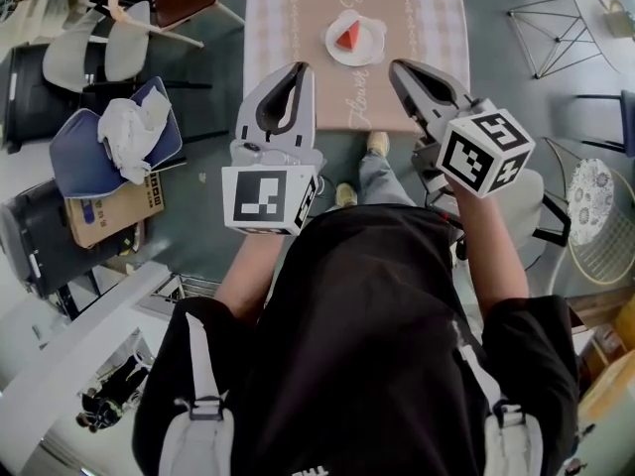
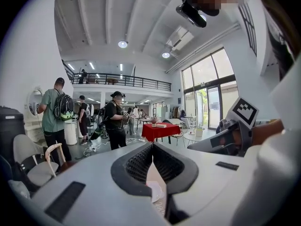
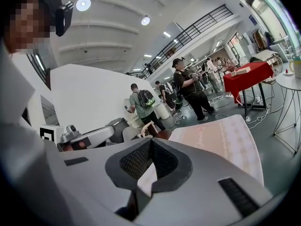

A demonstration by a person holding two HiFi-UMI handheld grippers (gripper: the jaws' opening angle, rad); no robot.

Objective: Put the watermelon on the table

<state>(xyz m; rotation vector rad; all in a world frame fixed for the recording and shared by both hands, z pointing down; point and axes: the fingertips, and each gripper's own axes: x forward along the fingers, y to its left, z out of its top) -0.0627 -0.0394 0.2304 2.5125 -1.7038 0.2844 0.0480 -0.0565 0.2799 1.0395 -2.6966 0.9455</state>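
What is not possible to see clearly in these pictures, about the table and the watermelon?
- Far end of the table: head view, cut off by the top edge.
- Script on the tablecloth: head view, too small to read.
- The watermelon: left gripper view, hidden behind the shut left gripper.
- Things on the red table: left gripper view, too small to tell.

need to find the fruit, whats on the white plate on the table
One red watermelon wedge sits on the plate; nothing else is visible on it. The plate surface under the wedge is covered.
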